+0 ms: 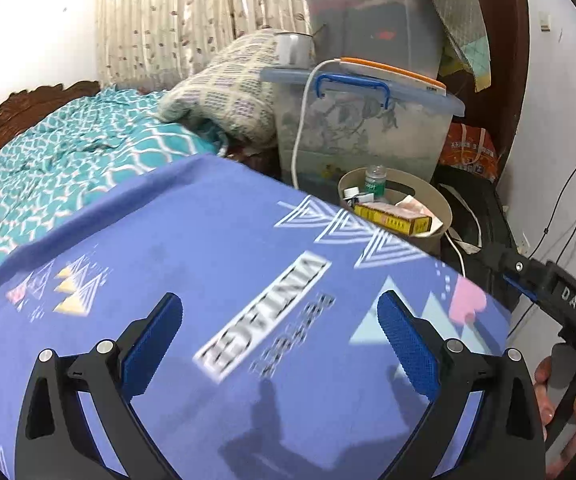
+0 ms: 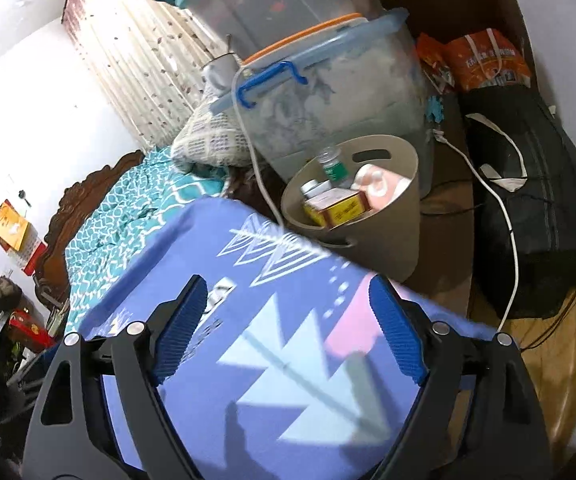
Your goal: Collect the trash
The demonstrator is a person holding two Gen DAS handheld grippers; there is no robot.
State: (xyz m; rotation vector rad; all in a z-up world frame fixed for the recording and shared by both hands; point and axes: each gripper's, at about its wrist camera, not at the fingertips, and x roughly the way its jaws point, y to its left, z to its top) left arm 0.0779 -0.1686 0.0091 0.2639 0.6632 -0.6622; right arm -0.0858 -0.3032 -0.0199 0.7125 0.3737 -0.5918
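Spread across the foreground, a purple printed cloth (image 1: 216, 248) over a flat surface, beside a bed with a teal patterned quilt (image 1: 68, 148) and a folded checked blanket (image 1: 224, 92). Stacked behind, two clear storage tubs, the lower storage tub (image 1: 367, 136) with a blue handle, trailing a white cable (image 1: 301, 120) down its front. Just off the cloth's far edge, in front of the lower tub, a beige waste bin (image 2: 371, 216) holding the collected trash: a yellow carton (image 2: 339, 210), a green-labelled bottle (image 2: 333, 166), a small white-capped bottle (image 2: 311, 188) and pink crumpled paper (image 2: 379, 182). To the right of the bin, a black bag (image 2: 535, 216) with an orange package (image 2: 487, 64) above. Poised over the cloth, left gripper (image 1: 280, 344) and right gripper (image 2: 288, 332), blue-padded fingers (image 1: 407, 344) spread wide, nothing between them.
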